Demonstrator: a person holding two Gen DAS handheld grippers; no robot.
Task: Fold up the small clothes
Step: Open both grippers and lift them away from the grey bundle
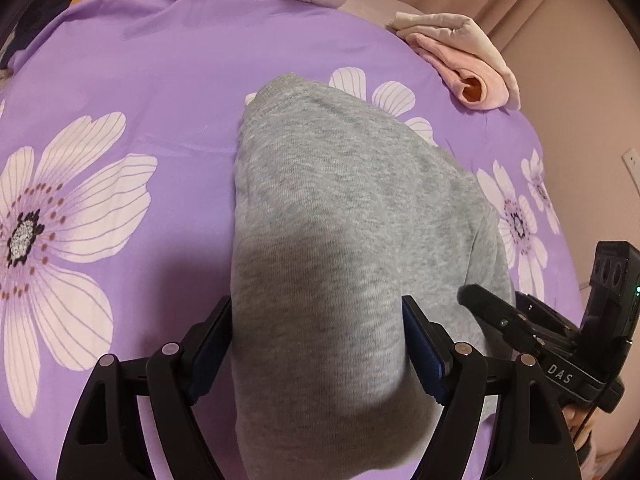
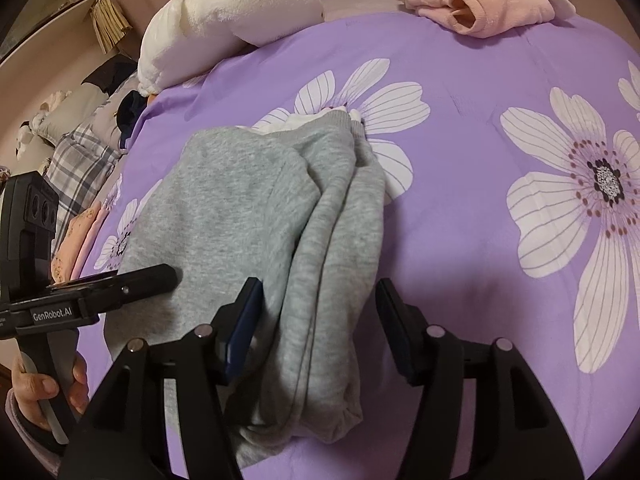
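Purple bedsheet [image 2: 460, 200] w/ folded grey sweatshirt [image 2: 240, 200]

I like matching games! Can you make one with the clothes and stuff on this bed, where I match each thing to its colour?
Things:
1. sweater
2. bedsheet
3. folded top
4. fluffy blanket

Colours:
A. white
B. purple with big flowers
C. grey
D. pink

Pairs: 1-C, 2-B, 3-D, 4-A
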